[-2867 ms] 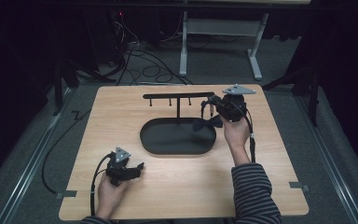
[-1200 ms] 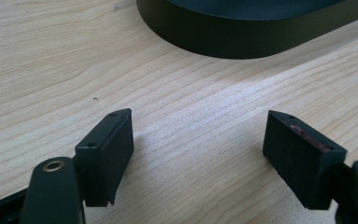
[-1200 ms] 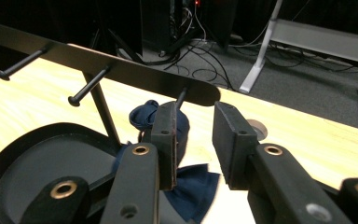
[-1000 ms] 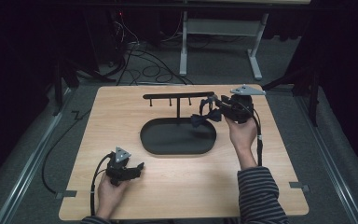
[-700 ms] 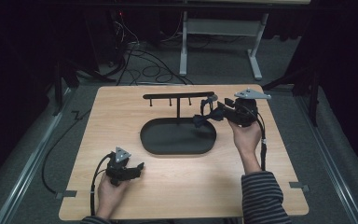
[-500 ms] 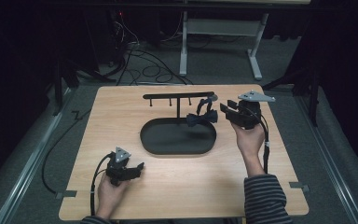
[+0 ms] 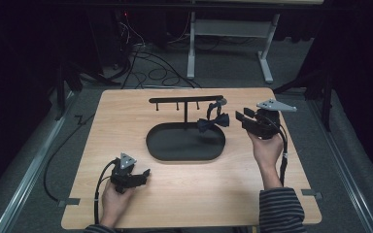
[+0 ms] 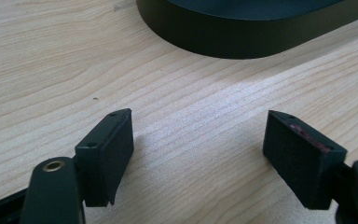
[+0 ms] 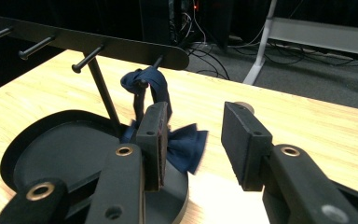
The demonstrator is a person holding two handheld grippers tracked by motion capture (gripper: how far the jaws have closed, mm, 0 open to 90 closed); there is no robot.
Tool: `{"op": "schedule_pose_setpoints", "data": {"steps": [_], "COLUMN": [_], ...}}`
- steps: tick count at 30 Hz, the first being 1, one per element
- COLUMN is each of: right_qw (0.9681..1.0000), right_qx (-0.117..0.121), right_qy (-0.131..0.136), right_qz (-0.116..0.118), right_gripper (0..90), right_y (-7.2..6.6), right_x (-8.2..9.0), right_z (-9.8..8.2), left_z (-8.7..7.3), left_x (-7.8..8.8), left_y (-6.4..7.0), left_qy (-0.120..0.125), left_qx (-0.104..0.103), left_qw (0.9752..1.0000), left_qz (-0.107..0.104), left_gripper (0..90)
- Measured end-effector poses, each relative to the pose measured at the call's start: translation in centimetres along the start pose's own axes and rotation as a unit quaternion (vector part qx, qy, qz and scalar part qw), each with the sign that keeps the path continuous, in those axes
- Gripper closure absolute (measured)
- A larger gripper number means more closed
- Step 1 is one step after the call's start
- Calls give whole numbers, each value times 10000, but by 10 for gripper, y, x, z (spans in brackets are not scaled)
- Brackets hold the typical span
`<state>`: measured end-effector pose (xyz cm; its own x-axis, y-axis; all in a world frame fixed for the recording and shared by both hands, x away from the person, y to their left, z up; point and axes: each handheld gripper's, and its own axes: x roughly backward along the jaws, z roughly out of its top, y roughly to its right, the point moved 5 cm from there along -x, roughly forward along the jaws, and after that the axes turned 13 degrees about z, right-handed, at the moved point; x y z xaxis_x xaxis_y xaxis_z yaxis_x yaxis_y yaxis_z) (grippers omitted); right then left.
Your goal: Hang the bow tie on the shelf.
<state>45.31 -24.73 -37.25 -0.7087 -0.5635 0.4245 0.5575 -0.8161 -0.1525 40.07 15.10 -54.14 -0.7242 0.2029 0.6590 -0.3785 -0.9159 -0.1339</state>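
Note:
A dark blue bow tie (image 7: 213, 121) (image 9: 184, 142) hangs by its strap from the rightmost peg of a black T-shaped rack (image 7: 187, 100) (image 9: 93, 43) that stands on an oval black base (image 7: 184, 142) (image 9: 42, 154). My right gripper (image 7: 242, 118) (image 9: 193, 140) sits just right of the tie, apart from it. Its jaws have just been opening and nothing is between them. My left gripper (image 7: 141, 175) (image 8: 200, 156) rests open low over the wooden table (image 7: 126, 121) at the front left, with bare wood between its pads.
The oval base's rim (image 8: 242, 42) lies just ahead of the left gripper. Three more pegs (image 9: 86, 58) on the rack are bare. Beyond the table's far edge stand a white desk frame (image 7: 228, 34) and cables (image 7: 145, 53) on the floor.
My right gripper has drawn back to the right, away from the rack, leaving the bow tie hanging on the peg. The left hand has stayed where it was.

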Motion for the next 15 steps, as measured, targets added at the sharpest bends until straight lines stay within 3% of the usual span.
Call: {"op": "schedule_pose_setpoints", "data": {"steps": [15], "right_qw": [10000], "right_qx": [-73], "right_qy": [27], "right_qz": [12], "right_gripper": [618], "right_y": [2], "right_x": [13], "right_z": [-14], "left_z": [0], "left_x": [0], "left_y": [0], "left_qy": [0], "left_qx": [0], "left_qw": [10000], "left_qz": [1], "left_gripper": [250]}}
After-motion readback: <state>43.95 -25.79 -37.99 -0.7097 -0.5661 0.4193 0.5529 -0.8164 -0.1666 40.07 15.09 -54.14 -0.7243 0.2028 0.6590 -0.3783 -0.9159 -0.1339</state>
